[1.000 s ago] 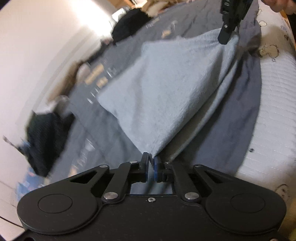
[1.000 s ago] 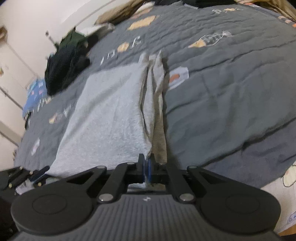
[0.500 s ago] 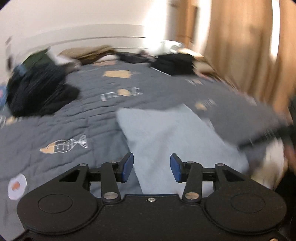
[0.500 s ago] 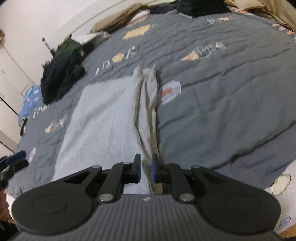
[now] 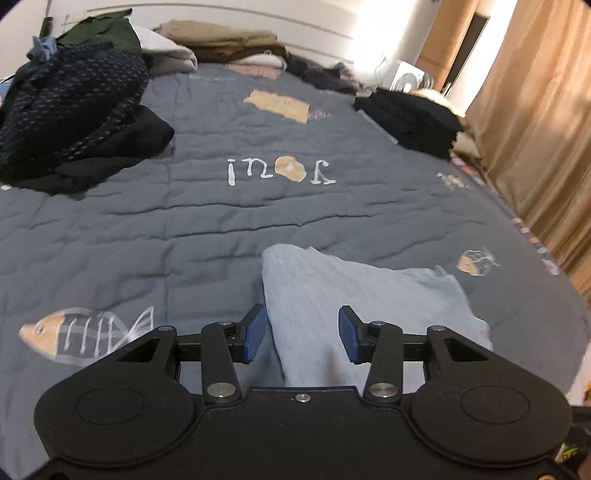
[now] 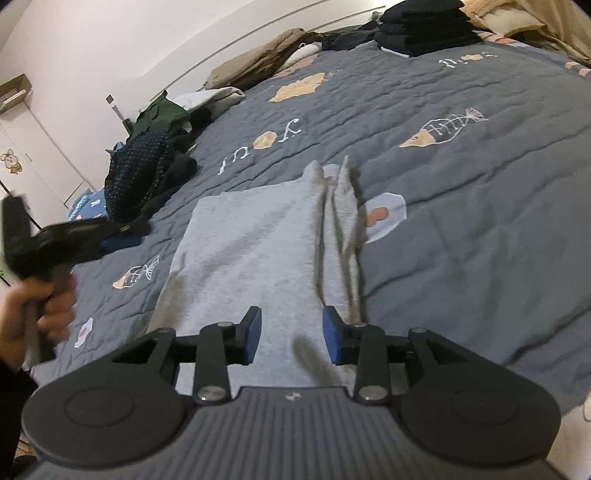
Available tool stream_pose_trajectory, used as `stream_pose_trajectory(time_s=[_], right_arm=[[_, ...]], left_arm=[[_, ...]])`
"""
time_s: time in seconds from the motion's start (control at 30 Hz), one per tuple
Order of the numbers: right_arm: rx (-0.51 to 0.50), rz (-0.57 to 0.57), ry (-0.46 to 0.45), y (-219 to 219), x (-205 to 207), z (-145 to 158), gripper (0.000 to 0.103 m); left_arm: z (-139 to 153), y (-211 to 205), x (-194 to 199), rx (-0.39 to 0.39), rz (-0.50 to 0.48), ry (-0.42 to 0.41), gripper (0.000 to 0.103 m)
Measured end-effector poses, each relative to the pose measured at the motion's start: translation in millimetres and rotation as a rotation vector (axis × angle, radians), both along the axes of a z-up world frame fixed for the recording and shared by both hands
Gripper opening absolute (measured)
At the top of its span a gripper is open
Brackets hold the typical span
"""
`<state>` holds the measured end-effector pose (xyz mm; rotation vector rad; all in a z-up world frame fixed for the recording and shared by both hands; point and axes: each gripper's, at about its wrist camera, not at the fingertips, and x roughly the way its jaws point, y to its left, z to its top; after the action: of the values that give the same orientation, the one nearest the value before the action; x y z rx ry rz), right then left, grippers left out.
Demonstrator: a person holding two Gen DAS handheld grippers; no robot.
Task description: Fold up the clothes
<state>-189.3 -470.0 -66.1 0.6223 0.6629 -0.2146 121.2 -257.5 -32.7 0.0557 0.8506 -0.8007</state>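
A light grey garment (image 6: pixel 255 243) lies flat on the grey quilt, folded lengthwise, with bunched folds along its right side. It also shows in the left wrist view (image 5: pixel 354 306). My left gripper (image 5: pixel 302 334) is open and empty above the garment's near left edge. It shows blurred in the right wrist view (image 6: pixel 55 243), held by a hand at the left. My right gripper (image 6: pixel 291 339) is open and empty above the garment's near end.
A grey quilt (image 5: pixel 184 221) with fish and letter prints covers the bed. A heap of dark clothes (image 5: pixel 70 114) lies at the far left. A stack of folded black clothes (image 6: pixel 424 26) sits at the far right. Tan curtains (image 5: pixel 535 110) hang on the right.
Both grippers have let go of the grey garment and opened. The garment now lies flat on the quilt. The left gripper has swung round to face the head of the bed.
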Motion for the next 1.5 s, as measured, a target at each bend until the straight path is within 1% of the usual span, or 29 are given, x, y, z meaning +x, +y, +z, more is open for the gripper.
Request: stream_pose_trajectory(time_s=[0.07, 0.23, 0.33, 0.37, 0.4, 0.43, 0.47, 0.57, 0.7, 0.77, 0.8, 0.9, 0.93, 0.97, 1.1, 1.17, 1.23, 1.3, 1.37, 1.5], right_arm=[[-0.011, -0.005, -0.003, -1, 3, 0, 0.036], [0.008, -0.011, -0.001, -9, 10, -4, 0.036], [0.021, -0.02, 0.003, -13, 10, -6, 0.036], [0.026, -0.024, 0.004, -15, 10, -7, 0.036], [0.034, -0.027, 0.003, -15, 10, -7, 0.036], [0.043, -0.031, 0.001, -16, 9, -7, 0.036], [0.051, -0.034, 0.0, -17, 9, -7, 0.036], [0.062, -0.032, -0.003, -16, 8, -7, 0.036], [0.065, -0.018, -0.005, -12, 8, -7, 0.036], [0.067, -0.012, -0.006, -11, 8, -6, 0.036], [0.068, -0.008, -0.006, -10, 9, -6, 0.037], [0.063, -0.009, 0.004, -10, 8, -7, 0.036], [0.061, -0.009, 0.007, -11, 8, -7, 0.036], [0.059, -0.01, 0.01, -11, 8, -7, 0.037], [0.058, -0.024, 0.02, -16, 4, -8, 0.037], [0.057, -0.031, 0.022, -18, 2, -7, 0.037], [0.057, -0.03, 0.026, -19, -1, -6, 0.037], [0.061, -0.024, 0.031, -19, -4, -6, 0.037], [0.057, -0.014, 0.033, -16, -8, -5, 0.037], [0.021, 0.027, 0.053, -9, -18, -4, 0.037]], left_arm=[[-10, -9, 14, 0.01, 0.012, 0.032, 0.044], [-37, -31, 47, 0.035, 0.04, 0.112, 0.044], [-50, -37, 56, 0.02, 0.032, 0.144, 0.044], [-51, -38, 58, 0.016, 0.022, 0.147, 0.039], [-51, -39, 59, 0.016, 0.01, 0.145, 0.032], [-50, -41, 60, 0.015, -0.003, 0.142, 0.016], [-50, -42, 61, 0.015, -0.015, 0.14, 0.009], [-46, -46, 64, 0.004, -0.053, 0.121, 0.005], [-30, -53, 58, -0.062, -0.101, 0.004, 0.005], [-25, -55, 50, -0.076, -0.114, -0.048, 0.006], [-23, -51, 42, -0.072, -0.114, -0.054, 0.008], [-17, -38, 19, -0.059, -0.114, -0.072, 0.022], [-15, -33, 11, -0.055, -0.114, -0.078, 0.03], [-13, -29, 3, -0.051, -0.114, -0.084, 0.035], [-5, -12, -28, -0.034, -0.114, -0.109, 0.037], [-1, -3, -44, -0.025, -0.114, -0.121, 0.041], [3, 6, -60, -0.017, -0.114, -0.133, 0.041], [7, 14, -79, -0.012, -0.113, -0.139, 0.045], [8, 21, -105, -0.04, -0.107, -0.122, 0.052], [3, 33, -139, -0.118, -0.063, -0.085, 0.054]])
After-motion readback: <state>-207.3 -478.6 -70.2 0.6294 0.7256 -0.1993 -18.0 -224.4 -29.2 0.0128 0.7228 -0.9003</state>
